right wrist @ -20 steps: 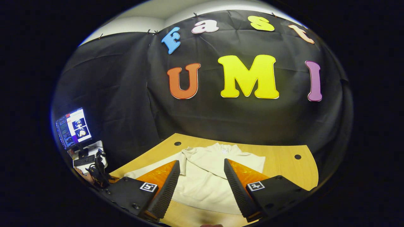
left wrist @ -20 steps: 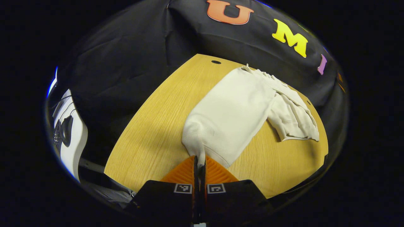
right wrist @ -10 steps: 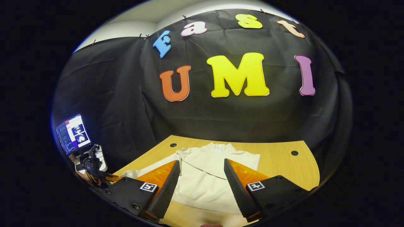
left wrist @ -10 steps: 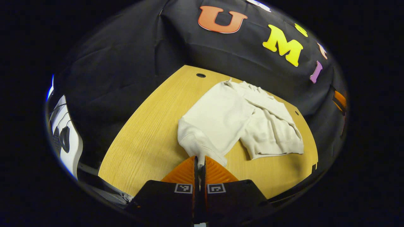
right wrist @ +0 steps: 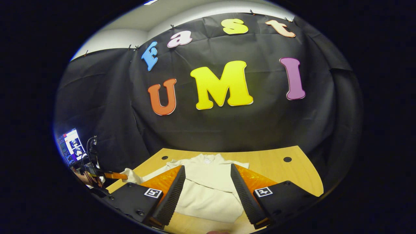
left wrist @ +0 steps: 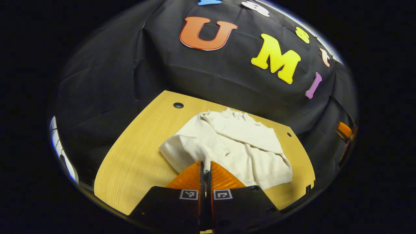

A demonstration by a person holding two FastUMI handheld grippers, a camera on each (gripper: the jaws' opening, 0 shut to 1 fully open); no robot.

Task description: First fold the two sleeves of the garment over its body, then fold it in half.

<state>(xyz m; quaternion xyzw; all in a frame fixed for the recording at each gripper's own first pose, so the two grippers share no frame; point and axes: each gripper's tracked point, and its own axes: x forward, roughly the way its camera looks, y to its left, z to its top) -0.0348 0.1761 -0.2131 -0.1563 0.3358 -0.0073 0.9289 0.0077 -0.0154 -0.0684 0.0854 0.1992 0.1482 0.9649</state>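
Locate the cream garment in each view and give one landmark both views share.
Left gripper view: the garment lies centre-right on the wooden table, just beyond the left gripper, which pinches its sleeve cuff.
Right gripper view: the garment lies bottom centre, beyond the open right gripper.
Shared landmark: the table's round hole near the garment's collar.

Both views: strong fisheye distortion; straight edges of the wooden table (left wrist: 136, 156) bow, worst toward the rim. Lighting comes from overhead, moderate and even at centre, falling off to dim at the periphery. The cream garment (left wrist: 240, 146) reads bright but not blown out, with soft shadows in its folds. Faint blue fringing shows along the left rim. In the right gripper view, a monitor (right wrist: 71, 146) glows, slightly overexposed. Focus is sharp overall; no motion blur.
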